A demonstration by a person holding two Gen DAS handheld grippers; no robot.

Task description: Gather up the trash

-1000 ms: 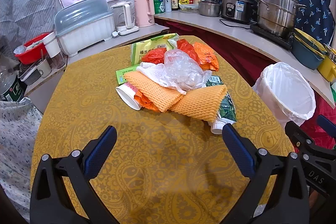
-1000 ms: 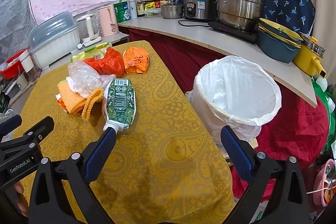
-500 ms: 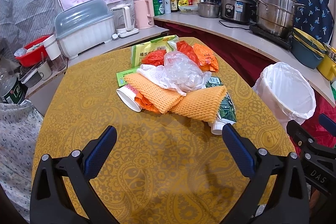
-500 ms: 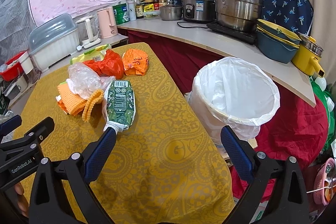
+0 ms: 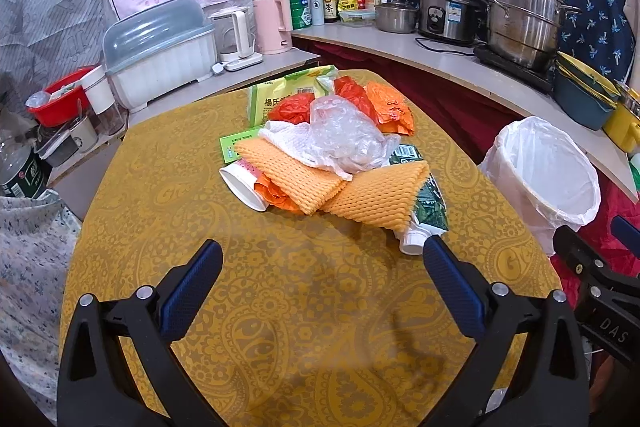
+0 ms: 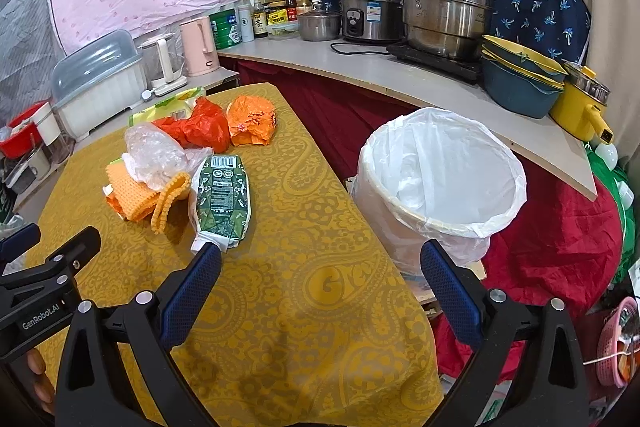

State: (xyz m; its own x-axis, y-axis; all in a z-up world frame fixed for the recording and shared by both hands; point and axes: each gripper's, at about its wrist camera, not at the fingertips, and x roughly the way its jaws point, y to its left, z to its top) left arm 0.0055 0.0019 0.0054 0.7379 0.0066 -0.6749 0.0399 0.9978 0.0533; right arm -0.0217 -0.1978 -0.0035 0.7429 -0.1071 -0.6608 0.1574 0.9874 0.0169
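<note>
- The left tool (image 5: 322,261) hangs over the near part of the yellow paisley tabletop (image 5: 304,327), its blue-padded fingers spread wide with nothing between them.
- The right tool (image 6: 320,261) is likewise spread wide and empty, straddling the tabletop's edge at 3 o'clock.
- The trash pile (image 5: 332,151) lies on the tabletop at 12 o'clock from the left tool: two orange foam nets (image 5: 376,197), a crumpled clear plastic bag (image 5: 348,137) on top, a tipped paper cup (image 5: 242,185) at the pile's 9 o'clock edge, orange-red wrappers behind.
- A green pouch (image 6: 222,197) lies flat at the pile's 3 o'clock side, its white spout end just beside the right tool's left fingertip.
- A bin lined with a white bag (image 6: 444,171) stands off the tabletop at 3 o'clock; only liner shows inside.
</note>
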